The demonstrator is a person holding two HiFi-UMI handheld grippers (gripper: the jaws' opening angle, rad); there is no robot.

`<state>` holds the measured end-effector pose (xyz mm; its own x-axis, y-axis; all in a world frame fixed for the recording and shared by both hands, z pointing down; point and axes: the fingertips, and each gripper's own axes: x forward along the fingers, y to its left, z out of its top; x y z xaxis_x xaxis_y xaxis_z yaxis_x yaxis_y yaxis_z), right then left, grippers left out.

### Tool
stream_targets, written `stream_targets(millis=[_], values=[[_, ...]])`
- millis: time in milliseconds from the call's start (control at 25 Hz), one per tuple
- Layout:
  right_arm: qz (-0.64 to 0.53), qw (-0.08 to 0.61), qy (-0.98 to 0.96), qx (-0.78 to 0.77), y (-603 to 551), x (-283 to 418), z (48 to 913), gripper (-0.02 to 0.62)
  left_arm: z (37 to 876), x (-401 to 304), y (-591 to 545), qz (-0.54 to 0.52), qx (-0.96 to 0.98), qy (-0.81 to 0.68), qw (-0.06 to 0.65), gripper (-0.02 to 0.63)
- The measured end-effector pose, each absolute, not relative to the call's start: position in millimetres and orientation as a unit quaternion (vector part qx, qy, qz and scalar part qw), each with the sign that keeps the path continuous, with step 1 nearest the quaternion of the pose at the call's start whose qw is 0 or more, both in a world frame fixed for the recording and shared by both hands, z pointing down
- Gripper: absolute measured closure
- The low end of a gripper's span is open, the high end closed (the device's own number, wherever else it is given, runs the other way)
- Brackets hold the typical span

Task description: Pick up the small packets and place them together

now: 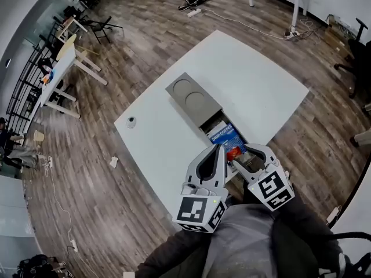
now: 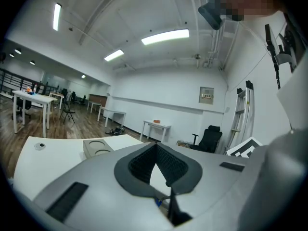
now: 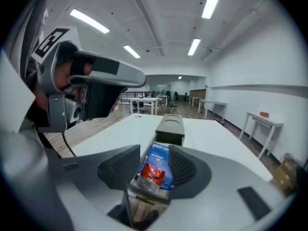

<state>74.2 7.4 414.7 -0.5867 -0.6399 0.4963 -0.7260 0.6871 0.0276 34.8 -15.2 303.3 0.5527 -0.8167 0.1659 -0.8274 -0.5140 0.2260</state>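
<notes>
Plainly the left gripper (image 2: 156,145) is clenched: its two pads meet at the tips with nothing between them, and only the white table (image 2: 29,162) shows through the loop behind them; the right gripper (image 3: 155,152) is released, its jaws standing apart and pressing on nothing. Seen through that gap, lower down, is the open drawer (image 3: 147,194) of a grey box (image 3: 171,126); in the drawer a small red packet (image 3: 151,172) lies on top of a larger blue packet (image 3: 160,154), clear of both pads. From the head view the two grippers hang side by side above the near end of the drawer, tips pointing towards it. The blue packet reads "DRIP COFFEE" in white letters; the print on the red one is too small to read. The box top carries two round recesses (image 1: 191,96) — one behind the other, along its length; the box itself stands near the middle of the table.
</notes>
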Motion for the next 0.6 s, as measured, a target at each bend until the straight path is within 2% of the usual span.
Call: stream_targets(millis=[280,600], values=[[0.060,0.377,-0.892,0.242,3,58,453,0.414,305,18,-44,-0.003,0.845,-0.512,0.157,0.603],[0.049,0.444,-0.881,0.152,-6,53,483,0.414,325,8,-69,-0.001,0.818,-0.544,0.188,0.603]])
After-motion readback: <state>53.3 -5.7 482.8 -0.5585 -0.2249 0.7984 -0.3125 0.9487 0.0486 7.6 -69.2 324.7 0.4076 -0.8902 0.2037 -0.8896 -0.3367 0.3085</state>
